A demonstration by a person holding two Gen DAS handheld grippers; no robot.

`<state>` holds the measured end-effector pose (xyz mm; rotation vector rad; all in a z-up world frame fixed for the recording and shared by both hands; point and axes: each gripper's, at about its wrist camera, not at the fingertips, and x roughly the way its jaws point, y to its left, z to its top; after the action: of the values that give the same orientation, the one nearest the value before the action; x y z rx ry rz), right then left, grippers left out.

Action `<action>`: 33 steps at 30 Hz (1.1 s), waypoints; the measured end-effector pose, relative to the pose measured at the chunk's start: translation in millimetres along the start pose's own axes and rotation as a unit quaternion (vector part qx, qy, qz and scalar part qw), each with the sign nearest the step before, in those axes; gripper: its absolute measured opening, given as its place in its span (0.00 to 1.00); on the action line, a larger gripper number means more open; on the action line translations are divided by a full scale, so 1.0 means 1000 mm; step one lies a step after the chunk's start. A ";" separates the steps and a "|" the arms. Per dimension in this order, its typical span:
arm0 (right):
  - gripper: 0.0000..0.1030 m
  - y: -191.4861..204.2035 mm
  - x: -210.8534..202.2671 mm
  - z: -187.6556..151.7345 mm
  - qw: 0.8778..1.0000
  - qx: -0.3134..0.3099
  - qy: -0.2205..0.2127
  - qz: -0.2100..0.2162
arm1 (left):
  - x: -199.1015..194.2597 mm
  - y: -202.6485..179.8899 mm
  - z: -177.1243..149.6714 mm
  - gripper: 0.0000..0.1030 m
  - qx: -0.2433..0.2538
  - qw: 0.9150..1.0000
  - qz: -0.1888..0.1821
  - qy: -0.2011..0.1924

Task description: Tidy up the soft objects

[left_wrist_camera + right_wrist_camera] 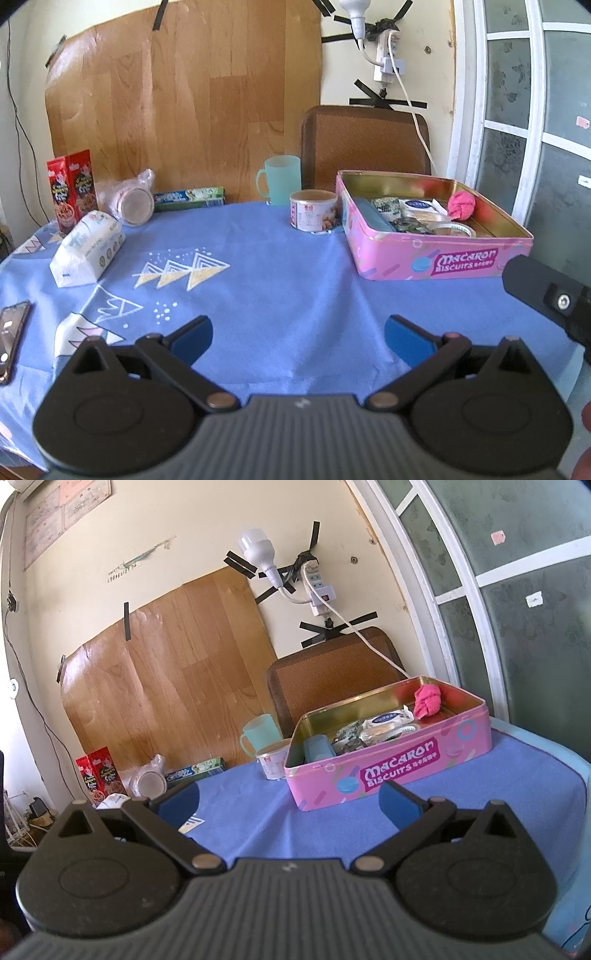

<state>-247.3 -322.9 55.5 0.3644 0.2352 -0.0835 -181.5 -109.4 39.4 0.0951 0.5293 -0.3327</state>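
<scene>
- The blue tablecloth (pixel 280 258) spreads under and ahead of both tools; the stretch straight ahead of each tool's fingertips is bare cloth.
- The pink Macaron Biscuits tin (pixel 443 258) stands open, ahead and to the right of the left gripper (pixel 298 334), and ahead, slightly right, of the right gripper (pixel 290 805). It looks nearer the right gripper, whose right finger overlaps the tin's front wall in that view. It already holds a pink soft ball (pixel 461 205) at its far right end, beside wrapped packets.
- The white tissue pack (pixel 88 251) is the soft thing left loose on the cloth, by my reading. It lies ahead and well to the left of the left gripper, long axis running away from the tool and leaning right. From the right gripper only a sliver (pixel 114 799) shows, behind its left finger.
- So the left gripper is the nearer one to the pack; a grasp across its short width, then a carry rightward to the tin, seems the likely move.
- The left gripper's fingers stand wide apart, holding nothing.
- The right gripper's fingers are likewise spread and bare.
</scene>
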 end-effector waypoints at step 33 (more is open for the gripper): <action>1.00 -0.001 0.000 0.001 1.000 0.000 -0.002 0.002 | -0.005 -0.001 0.003 1.00 0.004 1.000 0.017 -0.024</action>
<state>-247.3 -324.4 55.9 0.3639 0.2296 -0.0804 -184.2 -109.4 44.3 0.1039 0.4781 -0.3044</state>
